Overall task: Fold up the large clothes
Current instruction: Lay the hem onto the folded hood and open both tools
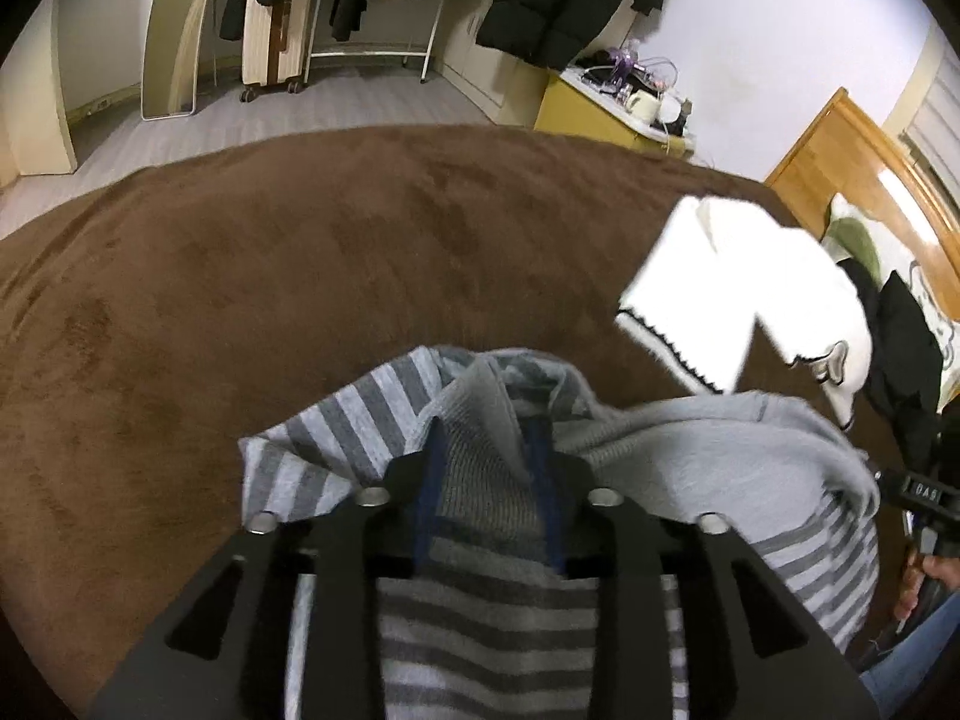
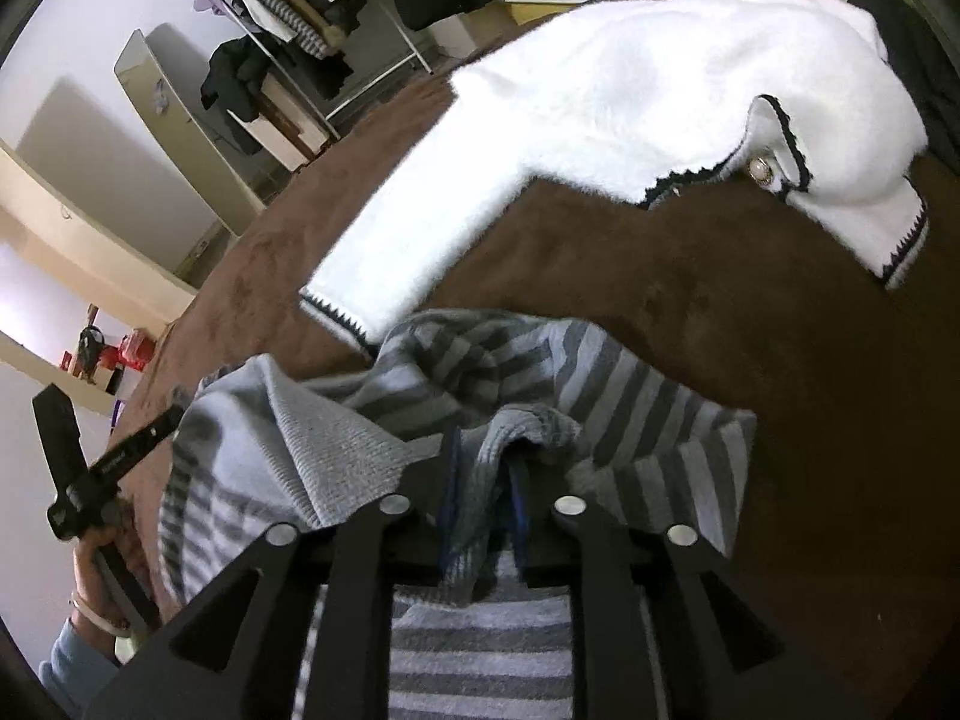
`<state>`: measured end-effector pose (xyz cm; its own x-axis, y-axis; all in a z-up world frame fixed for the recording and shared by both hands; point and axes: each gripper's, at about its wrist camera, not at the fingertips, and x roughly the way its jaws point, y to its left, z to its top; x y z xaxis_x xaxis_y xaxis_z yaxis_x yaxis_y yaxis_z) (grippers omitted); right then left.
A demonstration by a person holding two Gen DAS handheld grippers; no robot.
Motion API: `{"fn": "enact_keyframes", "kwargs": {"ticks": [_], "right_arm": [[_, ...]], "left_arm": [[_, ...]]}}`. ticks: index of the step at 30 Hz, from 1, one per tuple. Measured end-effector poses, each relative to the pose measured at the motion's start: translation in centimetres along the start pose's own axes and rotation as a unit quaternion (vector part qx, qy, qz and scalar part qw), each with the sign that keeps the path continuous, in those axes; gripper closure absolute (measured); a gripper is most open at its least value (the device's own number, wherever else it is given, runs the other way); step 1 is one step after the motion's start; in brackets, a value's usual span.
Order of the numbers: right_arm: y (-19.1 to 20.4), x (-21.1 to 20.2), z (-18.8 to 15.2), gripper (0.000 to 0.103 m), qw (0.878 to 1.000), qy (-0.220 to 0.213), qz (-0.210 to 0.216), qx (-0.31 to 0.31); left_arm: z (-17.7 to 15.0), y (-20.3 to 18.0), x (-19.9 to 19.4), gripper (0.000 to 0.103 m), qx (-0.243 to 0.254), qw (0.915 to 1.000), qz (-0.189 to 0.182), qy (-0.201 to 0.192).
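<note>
A grey striped sweater (image 1: pixel 360 420) with a plain grey ribbed hem hangs bunched over the brown blanket (image 1: pixel 300 252). My left gripper (image 1: pixel 489 450) is shut on a fold of its ribbed edge and holds it up. My right gripper (image 2: pixel 486 468) is shut on another fold of the same sweater (image 2: pixel 630 396), held above the blanket (image 2: pixel 750 330). In the left wrist view the right gripper's body (image 1: pixel 918 492) shows at the right edge. In the right wrist view the left gripper's body (image 2: pixel 90 468) shows at the left.
A white fluffy cardigan (image 2: pixel 630 90) with black trim lies on the blanket beyond the sweater, and also shows in the left wrist view (image 1: pixel 750 300). Dark clothes (image 1: pixel 900 348) lie by the wooden headboard (image 1: pixel 852 168). A clothes rack (image 1: pixel 360 0) and yellow cabinet (image 1: pixel 588 114) stand beyond the bed.
</note>
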<state>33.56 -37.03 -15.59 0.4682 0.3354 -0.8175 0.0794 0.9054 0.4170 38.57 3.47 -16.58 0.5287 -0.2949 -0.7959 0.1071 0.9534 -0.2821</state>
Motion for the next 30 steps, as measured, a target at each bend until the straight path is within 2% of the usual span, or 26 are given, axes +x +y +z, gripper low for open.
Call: {"fn": "enact_keyframes", "kwargs": {"ticks": [2, 3, 4, 5, 9, 13, 15, 22, 24, 27, 30], "right_arm": [[-0.4, -0.8, -0.3, 0.067, 1.000, 0.001, 0.011, 0.018], [-0.5, -1.2, -0.3, 0.043, 1.000, -0.004, 0.015, 0.025], [-0.6, -2.1, -0.4, 0.018, 0.999, -0.022, -0.006, 0.030], [-0.6, -2.9, -0.4, 0.015, 0.998, -0.041, -0.028, 0.029], [-1.0, -5.8, -0.2, 0.015, 0.995, -0.081, -0.052, 0.039], [1.7, -5.6, -0.8, 0.015, 0.992, -0.071, -0.101, -0.035], [3.5, -4.3, -1.1, 0.015, 0.990, -0.051, -0.105, -0.075], [8.0, 1.4, -1.5, 0.015, 0.984, -0.010, -0.101, -0.145], [8.8, 3.3, -1.6, 0.016, 0.980, 0.004, -0.119, -0.160], [8.7, 5.9, -1.9, 0.017, 0.976, 0.021, -0.145, -0.159], [7.4, 7.2, -1.8, 0.017, 0.980, 0.031, -0.151, -0.129]], "left_arm": [[0.2, -0.3, -1.2, 0.049, 0.009, 0.9999, 0.002, -0.008], [0.4, -0.5, -1.5, 0.045, 0.012, 0.9999, 0.005, -0.011], [0.5, -0.6, -2.0, 0.043, 0.016, 0.9998, 0.008, -0.013], [0.6, -0.8, -2.5, 0.039, 0.020, 0.9996, 0.012, -0.016], [0.9, -1.5, -3.1, 0.032, 0.027, 0.9995, 0.009, -0.014], [0.2, -2.9, -2.5, 0.028, 0.044, 0.9990, 0.010, 0.002], [-0.2, -3.5, -1.7, 0.024, 0.051, 0.9986, 0.009, 0.016], [-1.9, -3.9, 0.9, 0.022, 0.057, 0.9971, 0.006, 0.050], [-2.5, -4.0, 1.8, 0.022, 0.065, 0.9961, 0.013, 0.058], [-3.1, -4.0, 3.1, 0.020, 0.072, 0.9951, 0.020, 0.064], [-3.3, -4.0, 4.2, 0.015, 0.080, 0.9941, 0.031, 0.066]]}}
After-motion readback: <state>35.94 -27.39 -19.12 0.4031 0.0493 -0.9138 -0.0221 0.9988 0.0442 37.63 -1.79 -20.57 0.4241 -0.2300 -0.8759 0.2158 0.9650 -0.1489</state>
